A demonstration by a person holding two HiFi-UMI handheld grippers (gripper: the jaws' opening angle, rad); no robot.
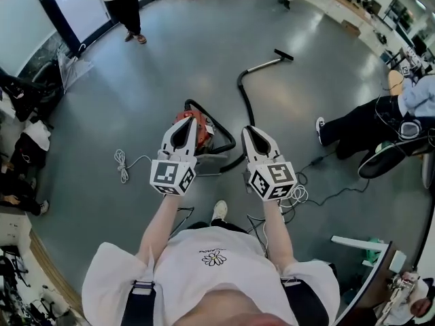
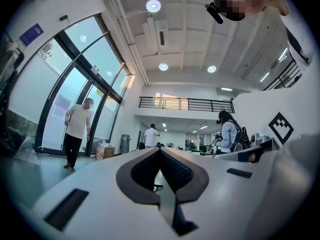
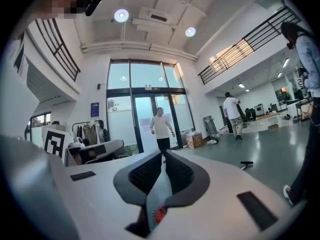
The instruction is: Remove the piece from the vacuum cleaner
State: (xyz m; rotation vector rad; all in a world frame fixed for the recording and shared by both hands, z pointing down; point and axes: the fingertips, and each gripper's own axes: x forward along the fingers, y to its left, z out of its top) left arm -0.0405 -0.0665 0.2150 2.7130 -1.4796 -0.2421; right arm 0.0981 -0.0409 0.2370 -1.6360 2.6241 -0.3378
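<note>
The vacuum cleaner [image 1: 204,134], red on top with a grey base, lies on the floor ahead of me, partly hidden behind my left gripper [image 1: 188,118]. Its black hose [image 1: 240,90] curves away to a metal wand and a black nozzle [image 1: 284,54]. My right gripper [image 1: 249,129] hangs beside the left one, above the hose's near end. Both are held up in the air and touch nothing. In the left gripper view the left gripper [image 2: 160,149] has its tips together and empty. In the right gripper view the right gripper [image 3: 164,153] is likewise shut, and the nozzle [image 3: 246,162] shows far off on the floor.
A white power cord [image 1: 122,163] lies coiled left of the vacuum, and thin cables [image 1: 299,194] trail at the right. A seated person's legs [image 1: 353,124] reach in from the right. Another person [image 1: 124,5] stands by the glass doors. A desk corner [image 1: 360,244] is near right.
</note>
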